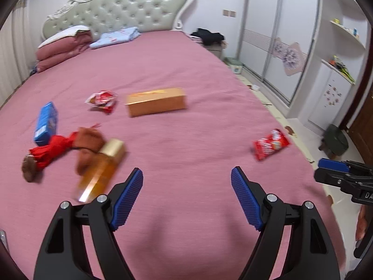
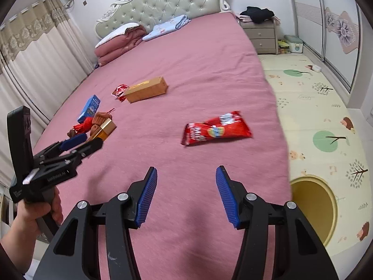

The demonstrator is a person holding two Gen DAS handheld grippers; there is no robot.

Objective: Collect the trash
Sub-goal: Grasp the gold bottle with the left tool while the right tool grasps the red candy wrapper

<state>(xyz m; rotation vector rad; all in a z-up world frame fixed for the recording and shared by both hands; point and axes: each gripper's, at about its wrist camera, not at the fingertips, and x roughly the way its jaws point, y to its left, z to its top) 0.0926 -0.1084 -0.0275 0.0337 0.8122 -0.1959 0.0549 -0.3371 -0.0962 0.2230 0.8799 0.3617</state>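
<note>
Evidently the collecting is only just getting going: both grippers are hovering over the pink bed (image 2: 198, 53) with nothing in them. The left gripper (image 1: 186, 179) is standing with its fingers wide apart and empty; the right gripper (image 2: 186, 177) is showing a narrower gap, also empty.

Trash is lying scattered across the sheet. In the right wrist view a red snack wrapper (image 2: 216, 128) is sitting at about 12 o'clock, just ahead of the right fingers and apart from everything else. A crumpled red-and-white wrapper (image 1: 101, 100) is lying at 11 o'clock in the left view, beside a brown cardboard box (image 1: 156, 101). Further round toward 10 o'clock a blue carton (image 1: 46, 123), a brown plush toy in a red cloth (image 1: 70, 144) and an amber bottle with a gold cap (image 1: 100, 168) are bunched together; blur is making it hard to say whether the bottle is touching the toy.

A round yellow bin (image 2: 312, 207) is standing on the floor mat at 4 o'clock in the right view; its inside seems bare, though only part is showing.

Next, I judge, the right gripper is needing to drop onto the red snack wrapper, straddle it flat, close, and carry it to the bin.
</note>
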